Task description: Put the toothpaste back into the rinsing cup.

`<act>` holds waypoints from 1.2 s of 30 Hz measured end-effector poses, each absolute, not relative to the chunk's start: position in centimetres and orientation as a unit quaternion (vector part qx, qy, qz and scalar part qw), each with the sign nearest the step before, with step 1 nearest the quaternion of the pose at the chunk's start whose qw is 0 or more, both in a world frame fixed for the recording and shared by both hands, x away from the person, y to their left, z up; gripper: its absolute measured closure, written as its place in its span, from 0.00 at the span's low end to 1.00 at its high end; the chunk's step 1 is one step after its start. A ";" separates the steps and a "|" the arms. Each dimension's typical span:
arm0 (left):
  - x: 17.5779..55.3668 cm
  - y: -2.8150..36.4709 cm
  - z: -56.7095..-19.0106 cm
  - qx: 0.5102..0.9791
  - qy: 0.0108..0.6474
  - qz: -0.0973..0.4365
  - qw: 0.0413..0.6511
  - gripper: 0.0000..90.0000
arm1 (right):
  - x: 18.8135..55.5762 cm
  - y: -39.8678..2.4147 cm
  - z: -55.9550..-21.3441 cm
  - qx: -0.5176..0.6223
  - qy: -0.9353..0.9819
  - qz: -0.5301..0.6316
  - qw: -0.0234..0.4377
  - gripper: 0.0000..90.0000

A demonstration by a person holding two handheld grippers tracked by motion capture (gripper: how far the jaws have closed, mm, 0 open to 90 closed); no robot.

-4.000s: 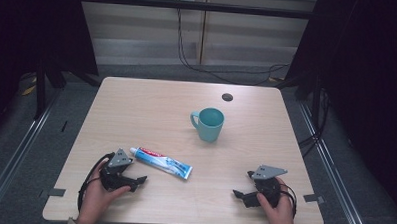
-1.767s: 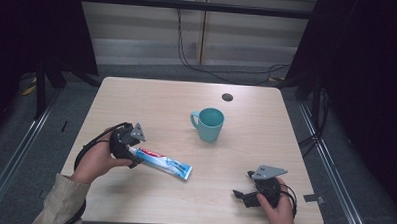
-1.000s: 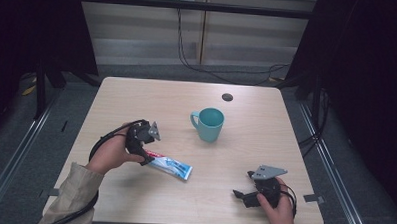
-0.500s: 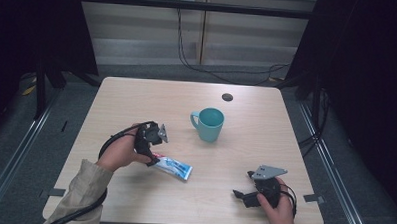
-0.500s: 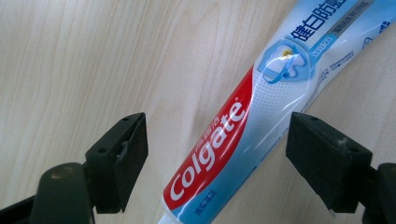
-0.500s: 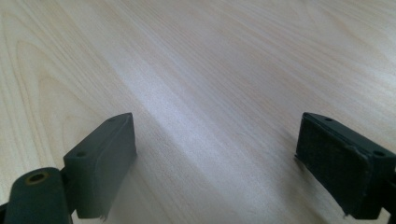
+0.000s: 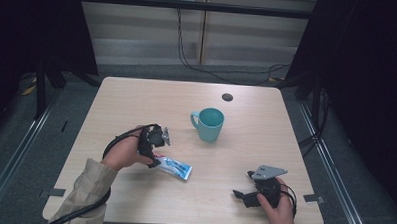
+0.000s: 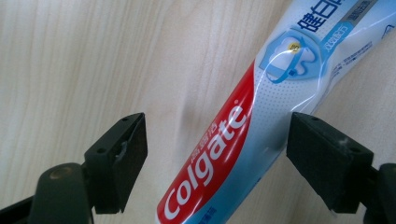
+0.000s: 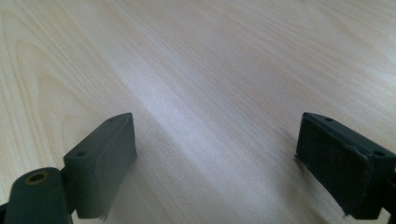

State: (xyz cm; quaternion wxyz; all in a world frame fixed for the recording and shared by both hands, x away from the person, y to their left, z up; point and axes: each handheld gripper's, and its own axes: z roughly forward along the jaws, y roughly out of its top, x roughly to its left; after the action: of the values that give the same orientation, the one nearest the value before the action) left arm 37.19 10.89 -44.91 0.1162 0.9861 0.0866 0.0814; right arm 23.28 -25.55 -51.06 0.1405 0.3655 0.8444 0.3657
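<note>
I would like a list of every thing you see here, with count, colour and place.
toothpaste tube: one, white, red and blue, lying near the table's front left, between the open jaws of the left tool.
mug: one, teal, upright near the table's middle.
small disc: one, dark, near the far edge.
table: one, light wood.
left tool: one, black, over the tube, open.
right tool: one, black, front right, open.

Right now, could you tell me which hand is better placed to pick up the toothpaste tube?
Left. The left tongs stand open astride the toothpaste tube, pads not yet touching. The right tongs rest open on the bare table, well away from it.
</note>
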 end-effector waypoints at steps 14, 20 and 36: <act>37.2 10.4 -45.3 0.991 0.067 0.058 0.096 0.21 | 23.3 -25.5 -51.1 0.364 0.845 0.366 0.139 0.13; 37.3 10.5 -45.7 0.993 0.057 0.056 0.088 0.21 | 23.3 -25.5 -51.1 0.362 0.846 0.367 0.139 0.13; 37.4 10.6 -46.7 0.997 0.042 0.037 0.061 0.42 | 23.3 -25.5 -51.1 0.363 0.845 0.366 0.139 0.13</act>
State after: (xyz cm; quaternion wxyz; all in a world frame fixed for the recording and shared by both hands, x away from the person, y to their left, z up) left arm 37.37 10.61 -46.70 0.0605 0.9966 0.0422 0.0373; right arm 23.26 -25.53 -51.06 0.1388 0.3632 0.8453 0.3664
